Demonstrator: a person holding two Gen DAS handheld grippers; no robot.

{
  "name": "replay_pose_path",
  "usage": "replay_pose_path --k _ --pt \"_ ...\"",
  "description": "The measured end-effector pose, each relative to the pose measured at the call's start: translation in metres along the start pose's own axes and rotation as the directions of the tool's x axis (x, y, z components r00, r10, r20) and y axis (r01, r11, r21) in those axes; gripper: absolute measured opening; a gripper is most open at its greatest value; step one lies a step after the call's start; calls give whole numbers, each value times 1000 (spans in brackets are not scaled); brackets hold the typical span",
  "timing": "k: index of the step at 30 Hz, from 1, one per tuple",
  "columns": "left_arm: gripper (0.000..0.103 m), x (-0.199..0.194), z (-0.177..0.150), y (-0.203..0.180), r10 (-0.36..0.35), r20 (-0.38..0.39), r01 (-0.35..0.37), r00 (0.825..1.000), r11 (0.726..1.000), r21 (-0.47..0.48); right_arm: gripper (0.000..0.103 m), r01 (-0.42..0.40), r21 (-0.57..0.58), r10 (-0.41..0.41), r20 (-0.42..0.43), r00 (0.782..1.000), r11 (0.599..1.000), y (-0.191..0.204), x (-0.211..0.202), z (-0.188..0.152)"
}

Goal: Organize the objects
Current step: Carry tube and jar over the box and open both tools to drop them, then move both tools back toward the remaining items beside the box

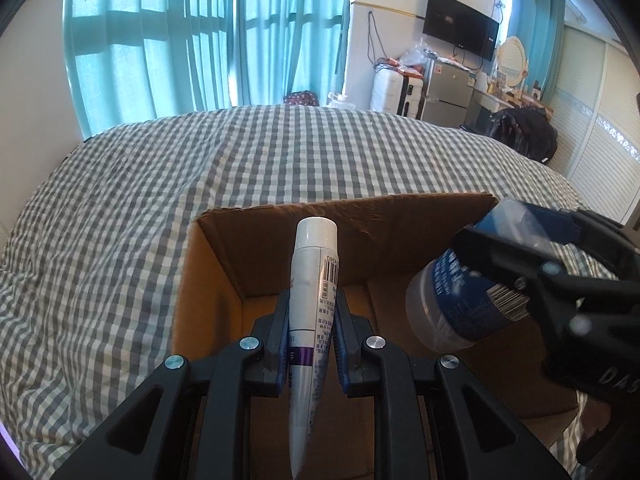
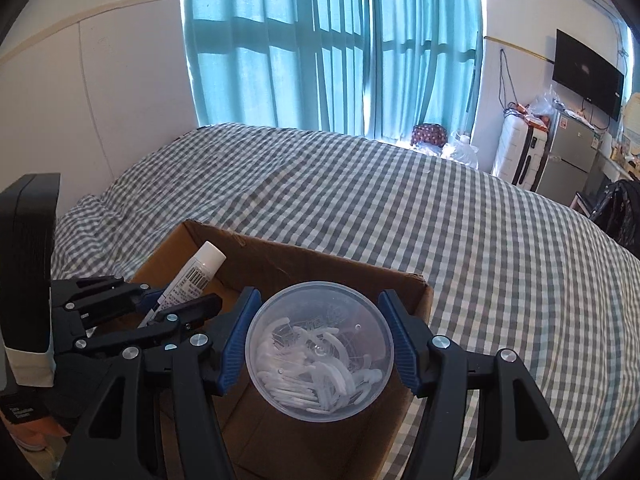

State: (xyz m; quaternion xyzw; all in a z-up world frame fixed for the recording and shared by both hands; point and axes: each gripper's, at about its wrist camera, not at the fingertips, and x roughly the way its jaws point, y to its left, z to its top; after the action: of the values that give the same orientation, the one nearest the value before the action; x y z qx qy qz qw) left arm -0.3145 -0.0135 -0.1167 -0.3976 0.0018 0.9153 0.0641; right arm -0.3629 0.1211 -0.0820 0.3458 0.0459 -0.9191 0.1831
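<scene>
Broadly, a bed [image 1: 280, 160] covered in a grey-and-white checked sheet fills most of both views, with teal curtains [image 1: 200, 40] hanging behind it and a dark wall-mounted screen [image 1: 460, 30] off to the right. On the near part of the bed sits an open cardboard box [image 1: 400, 216], its flaps up and its brown floor bare where it shows. Both tools hang over the box's opening. The right hand-held gripper [image 2: 320, 344] is clamped on a clear round plastic tub [image 2: 320, 348], its blue pads pressing the tub's left and right sides; through the lid a tangle of small white pieces can be seen, and from the left wrist view the tub carries a dark blue label with a barcode. The left hand-held gripper [image 1: 312, 340] is closed on a white tube [image 1: 314, 280] with a purple band, gripping it around the middle, so that the capped end points forward and up toward the box's far wall while the crimped tail points back toward the camera. The tube is over the left part of the box, the tub over the right, the two near each other but apart.
</scene>
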Motion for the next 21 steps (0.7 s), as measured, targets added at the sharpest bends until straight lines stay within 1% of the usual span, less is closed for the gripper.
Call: replay_pose_path --k 1,2,3,4,5,7,9,10,12,14,16,19,21 --pt "24 -2 0 -1 4 -4 -4 1000 1000 -3 61 0 9 0 6 1000 1000 -1 -3 2" --pt "35 -6 -2 -1 1 -7 -1 1000 1000 -9 61 1 18 -1 20 1000 1000 -2 -10 3" --pt "44 -10 -3 -1 0 -6 0 1000 1000 -14 65 7 25 -7 34 999 1000 -2 -17 6" --pt "64 -15 -4 0 -1 1 1 1000 1000 -21 67 17 30 -18 50 999 999 -3 -27 8" --pt "76 -24 -5 1 2 22 -2 1000 1000 -30 71 23 33 -25 63 998 999 -3 -35 12" --pt "78 -41 -4 2 4 52 -2 999 999 -41 72 28 39 -31 88 996 999 -2 -51 19" --pt "81 -56 0 1 15 61 -12 998 999 -51 76 30 40 -34 108 994 999 -1 -71 24" --pt "83 -63 1 0 28 67 -24 997 998 -55 77 34 39 -39 121 992 999 0 -84 25" --pt "90 -82 2 -2 57 90 -52 994 997 -61 85 43 26 -46 139 989 999 2 -105 25" --pt "99 -104 1 -3 86 120 -79 989 995 -65 91 63 8 -64 164 984 998 5 -128 26" --pt "103 -123 -1 -3 109 143 -99 984 993 -70 94 90 -5 -87 196 977 996 7 -155 25" --pt "103 -151 -6 -5 130 169 -116 977 989 -90 101 101 -18 -95 228 969 995 10 -188 22" --pt "103 -165 -9 -5 150 169 -134 974 985 -105 103 108 -26 -98 248 964 994 13 -210 18"
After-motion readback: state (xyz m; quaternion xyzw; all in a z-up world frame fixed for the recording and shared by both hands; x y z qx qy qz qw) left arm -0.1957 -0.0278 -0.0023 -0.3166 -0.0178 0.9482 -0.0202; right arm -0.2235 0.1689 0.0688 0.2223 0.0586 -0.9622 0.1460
